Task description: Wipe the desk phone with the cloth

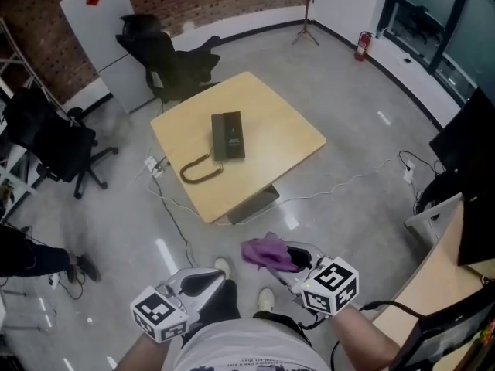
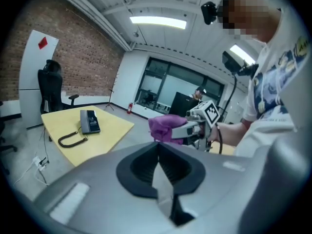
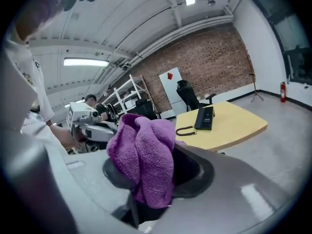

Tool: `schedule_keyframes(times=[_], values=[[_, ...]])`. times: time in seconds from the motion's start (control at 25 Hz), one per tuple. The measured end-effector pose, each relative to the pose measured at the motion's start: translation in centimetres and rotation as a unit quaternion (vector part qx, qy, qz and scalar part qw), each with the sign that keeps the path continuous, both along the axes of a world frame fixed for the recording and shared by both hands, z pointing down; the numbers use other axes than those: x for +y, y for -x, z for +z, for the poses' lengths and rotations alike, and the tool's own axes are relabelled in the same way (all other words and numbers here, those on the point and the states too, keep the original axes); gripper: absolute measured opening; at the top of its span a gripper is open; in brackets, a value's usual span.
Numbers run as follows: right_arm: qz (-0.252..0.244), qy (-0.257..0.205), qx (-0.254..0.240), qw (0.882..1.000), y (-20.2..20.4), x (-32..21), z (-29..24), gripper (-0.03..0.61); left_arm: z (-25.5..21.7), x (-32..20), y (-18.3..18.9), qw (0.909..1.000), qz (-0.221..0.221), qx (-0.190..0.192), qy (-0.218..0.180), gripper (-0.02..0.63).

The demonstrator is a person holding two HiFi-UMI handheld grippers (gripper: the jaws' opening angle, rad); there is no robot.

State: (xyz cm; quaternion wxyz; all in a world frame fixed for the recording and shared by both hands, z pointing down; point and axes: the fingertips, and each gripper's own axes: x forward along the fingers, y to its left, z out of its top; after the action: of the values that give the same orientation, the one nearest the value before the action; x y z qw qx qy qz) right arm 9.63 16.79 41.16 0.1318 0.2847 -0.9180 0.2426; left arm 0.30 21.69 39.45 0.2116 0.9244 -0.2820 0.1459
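Cloth [image 1: 260,251] clamped in right gripper [image 1: 283,260], held low, well apart from desk phone [image 1: 228,136].

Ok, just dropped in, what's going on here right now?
A person stands back from the yellow table, holding a gripper in each hand. The right gripper is shut on the purple cloth. The left gripper is shut with nothing in it. The desk phone lies flat on the table with its coiled cord beside it, and neither gripper is near it. Wiping has not begun.
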Motion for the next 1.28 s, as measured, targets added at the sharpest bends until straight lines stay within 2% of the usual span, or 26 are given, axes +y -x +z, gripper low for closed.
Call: schedule_keyframes(times=[0.12, 0.48, 0.96, 1.28], values=[[0.002, 0.004, -0.027, 1.0, 0.1, 2.6, -1.2, 0.152, 0.1, 2.2, -0.5, 0.9999, 0.009, -0.006, 0.006, 0.003], [0.031, -0.014, -0.03, 0.999, 2.1, 7.2, -2.7, 0.153, -1.1, 5.0, 0.7, 0.9991, 0.039, 0.016, -0.002, 0.003], [0.038, -0.039, -0.004, 0.999, 7.7, 12.2, -4.0, 0.153, -1.0, 8.9, 6.1, 0.9976, 0.055, 0.043, 0.002, 0.003], [0.034, -0.051, 0.011, 0.998, 11.1, 14.1, -3.8, 0.153, 0.1, 10.9, 9.3, 0.9972, 0.06, 0.044, 0.009, 0.003]])
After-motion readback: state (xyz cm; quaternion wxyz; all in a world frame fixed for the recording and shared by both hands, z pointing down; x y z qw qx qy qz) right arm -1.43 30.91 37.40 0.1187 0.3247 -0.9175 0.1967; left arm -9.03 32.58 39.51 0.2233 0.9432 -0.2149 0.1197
